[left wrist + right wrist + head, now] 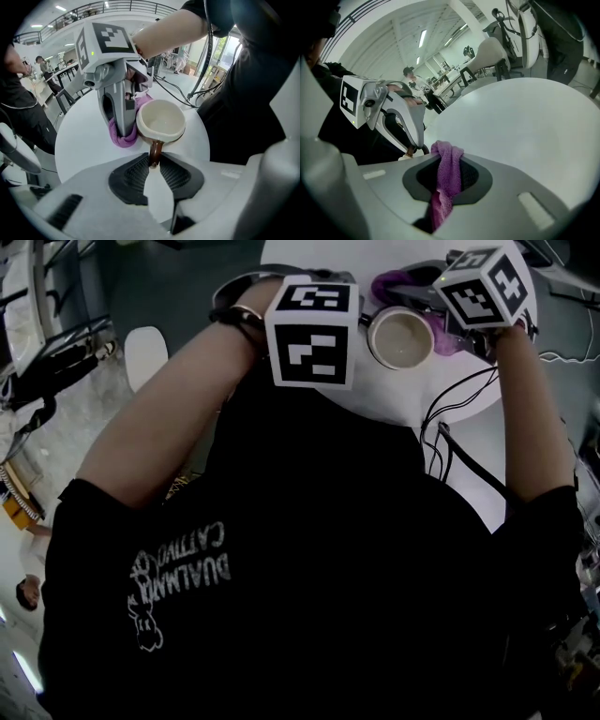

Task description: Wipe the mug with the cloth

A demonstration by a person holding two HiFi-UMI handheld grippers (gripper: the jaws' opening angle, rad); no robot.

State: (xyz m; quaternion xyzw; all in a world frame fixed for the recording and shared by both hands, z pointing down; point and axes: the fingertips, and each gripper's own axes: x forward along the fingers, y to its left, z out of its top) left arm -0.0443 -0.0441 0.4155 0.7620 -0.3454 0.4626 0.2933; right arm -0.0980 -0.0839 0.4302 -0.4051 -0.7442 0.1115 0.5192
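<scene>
A mug (400, 338), cream inside and brown outside, hangs over the round white table (412, 399). My left gripper (153, 161) is shut on the mug's brown handle (155, 151), and the mug (161, 121) opens upward just beyond the jaws. My right gripper (447, 161) is shut on a purple cloth (446, 176), which hangs down between its pads. In the left gripper view the purple cloth (123, 137) is pressed against the mug's left side by the right gripper (123, 126). The mug's outer wall under the cloth is hidden.
Black cables (450, 409) trail over the table's near right edge. A white chair (145, 352) stands to the left of the table. People and more tables and chairs (487, 56) fill the hall behind.
</scene>
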